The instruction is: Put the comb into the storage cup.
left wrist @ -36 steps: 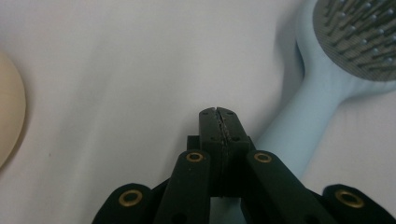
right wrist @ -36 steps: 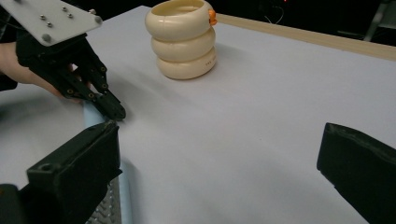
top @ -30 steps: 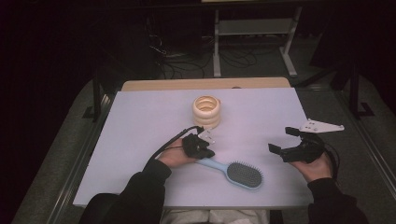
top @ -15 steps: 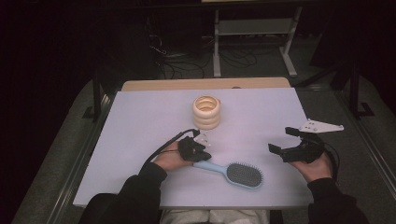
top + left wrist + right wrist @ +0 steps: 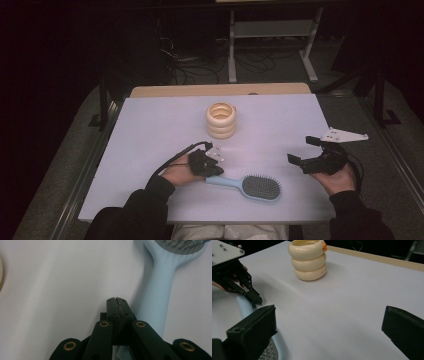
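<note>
Hairbrush (image 5: 160,277) handle just beside closed left fingers (image 5: 112,305)

Left gripper (image 5: 214,170), jaws pressed together, points toward three o'clock; right gripper (image 5: 304,150), jaws spread wide, points toward ten o'clock.

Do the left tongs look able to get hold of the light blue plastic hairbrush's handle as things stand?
Probably not yet: the left tongs sit beside the light blue plastic hairbrush handle with jaws pressed shut on nothing. Nothing blocks the way; they would need to open first.
</note>
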Action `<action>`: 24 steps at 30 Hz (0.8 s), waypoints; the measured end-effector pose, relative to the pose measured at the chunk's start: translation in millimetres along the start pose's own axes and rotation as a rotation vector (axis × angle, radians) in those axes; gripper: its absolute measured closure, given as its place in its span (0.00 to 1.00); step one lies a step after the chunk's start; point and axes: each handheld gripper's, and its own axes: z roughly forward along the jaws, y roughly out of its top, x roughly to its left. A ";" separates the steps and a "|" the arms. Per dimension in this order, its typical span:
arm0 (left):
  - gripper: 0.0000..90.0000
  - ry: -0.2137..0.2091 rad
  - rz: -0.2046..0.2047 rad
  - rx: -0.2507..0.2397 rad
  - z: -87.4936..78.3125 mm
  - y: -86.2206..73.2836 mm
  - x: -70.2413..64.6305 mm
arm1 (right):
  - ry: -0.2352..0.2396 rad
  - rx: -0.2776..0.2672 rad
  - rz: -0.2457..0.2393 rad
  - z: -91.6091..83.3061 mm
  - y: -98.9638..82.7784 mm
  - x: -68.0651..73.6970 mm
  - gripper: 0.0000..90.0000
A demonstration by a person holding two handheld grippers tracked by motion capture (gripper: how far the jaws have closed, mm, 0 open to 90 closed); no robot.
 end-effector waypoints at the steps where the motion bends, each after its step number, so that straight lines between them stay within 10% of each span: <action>1: 1.00 0.000 0.000 0.000 0.0 -0.1 -1.2 | 0.000 0.001 0.000 0.1 0.0 -0.1 0.00; 24: 1.00 0.030 0.071 0.060 -7.6 -0.4 -19.2 | -0.004 0.004 -0.010 0.4 0.5 1.3 0.00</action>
